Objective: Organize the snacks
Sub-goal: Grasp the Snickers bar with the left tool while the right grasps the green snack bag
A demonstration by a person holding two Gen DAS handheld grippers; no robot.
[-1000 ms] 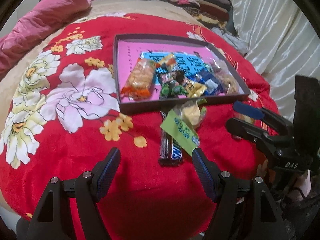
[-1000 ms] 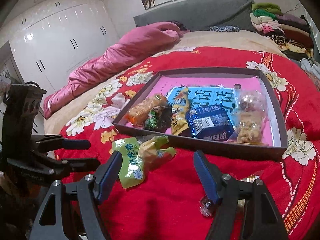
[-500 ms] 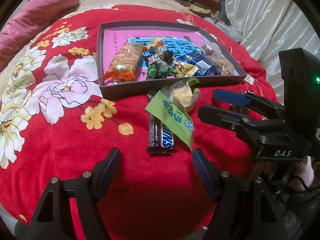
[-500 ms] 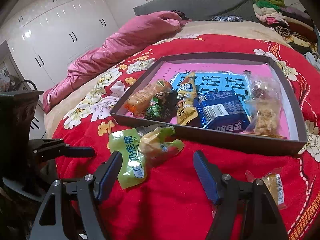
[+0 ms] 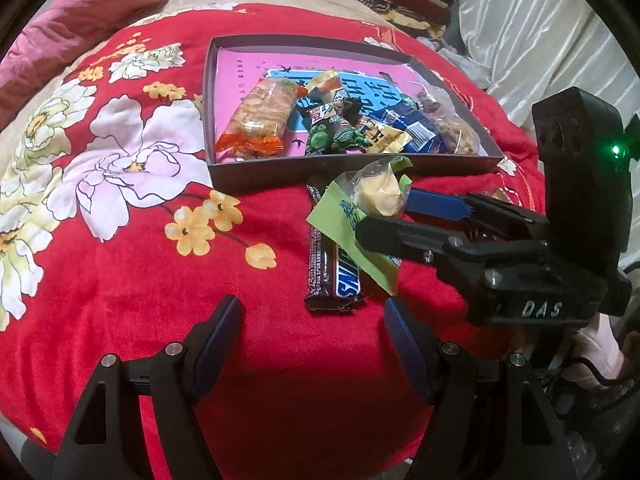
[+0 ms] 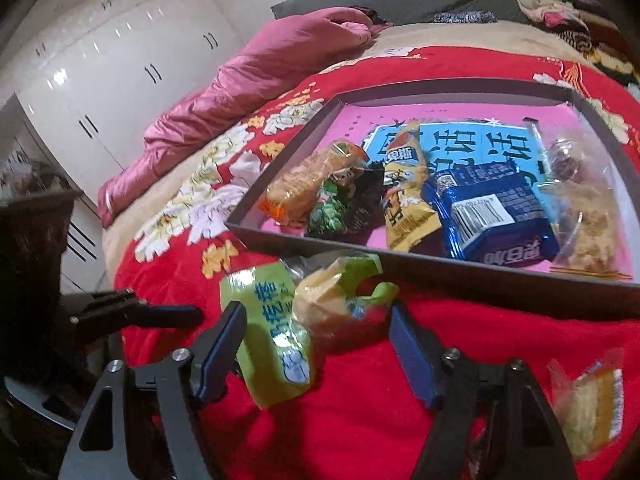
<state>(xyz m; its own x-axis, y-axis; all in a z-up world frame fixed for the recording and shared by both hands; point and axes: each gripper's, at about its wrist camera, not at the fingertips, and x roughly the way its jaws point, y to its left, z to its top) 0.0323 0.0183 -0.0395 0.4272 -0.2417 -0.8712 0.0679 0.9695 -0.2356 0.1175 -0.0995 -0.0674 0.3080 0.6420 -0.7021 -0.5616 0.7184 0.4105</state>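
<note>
The right gripper (image 6: 316,344) is low over the red floral blanket (image 5: 120,280), and its jaws have just been closing around the green snack packet (image 6: 272,328). The packet lies between the two blue pads; the left pad seems to meet its green edge, but the right pad stands a little apart from the crumpled clear end, so the jaws are still apart and not clamped. The picture is blurred here, so the exact contact is hard to read. In the left wrist view the right gripper (image 5: 384,220) comes in from the right side and covers part of this packet (image 5: 360,216). The packet lies across a Snickers bar (image 5: 332,268), which is hidden in its upper part and shows only its lower end. Both lie just in front of the near wall of the dark tray (image 5: 256,176). Inside the tray there are an orange cracker pack (image 5: 260,116), a green and black wrapper (image 5: 332,136), a yellow packet (image 6: 404,196), a blue packet (image 6: 496,216) and a clear bag of nuts (image 6: 588,224), which overlap so that their edges are difficult to separate. The left gripper (image 5: 314,340) hangs above the blanket near the bar with its jaws wide apart and nothing between them. At the right edge of the right wrist view a small clear-wrapped snack (image 6: 592,396) lies on the blanket, partly cut off by the frame.
</note>
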